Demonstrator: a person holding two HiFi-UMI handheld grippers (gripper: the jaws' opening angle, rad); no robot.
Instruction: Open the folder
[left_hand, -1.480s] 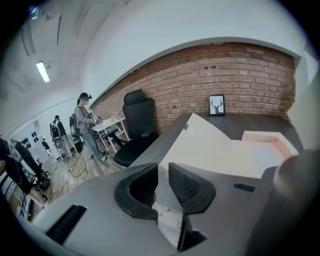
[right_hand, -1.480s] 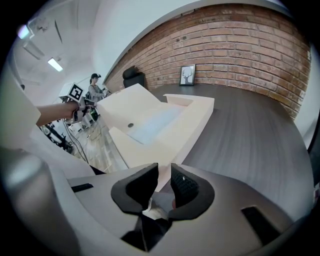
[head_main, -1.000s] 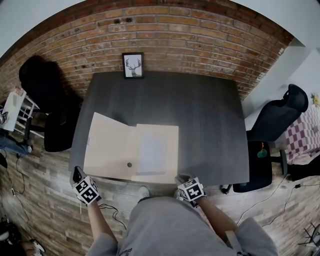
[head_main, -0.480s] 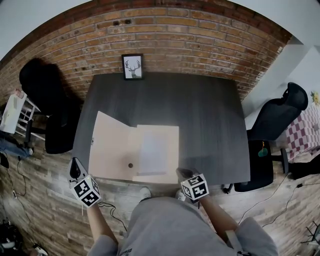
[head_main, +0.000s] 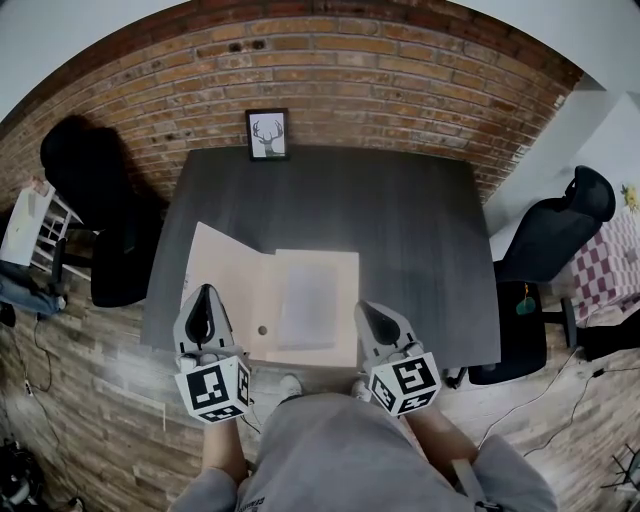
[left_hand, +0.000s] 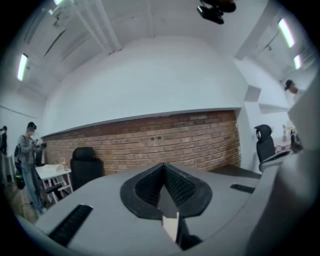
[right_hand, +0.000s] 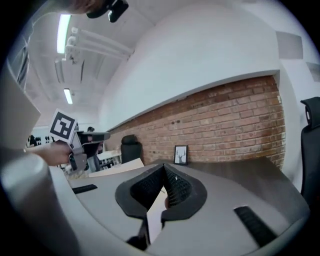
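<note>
— Folder (head_main: 225, 290): location and state?
— On table (head_main: 400, 230), at the near edge, left of centre. Already spread. The left cover is swung out to the left and seems to stand off the tabletop a little, though the angle is hard to judge from above.
— Contents?
— One white sheet (head_main: 307, 305) on the right half. There is a small dark dot near the fold, unidentified.
— Grippers?
— Left gripper (head_main: 204, 300): jaws together, nothing between them. Right gripper (head_main: 368, 312): same. Both hover at the near edge and hold nothing.
— Step?
— Judged: opening essentially done. If anything remains, press the left cover flat with closed jaws, without shifting the sheet.
</note>
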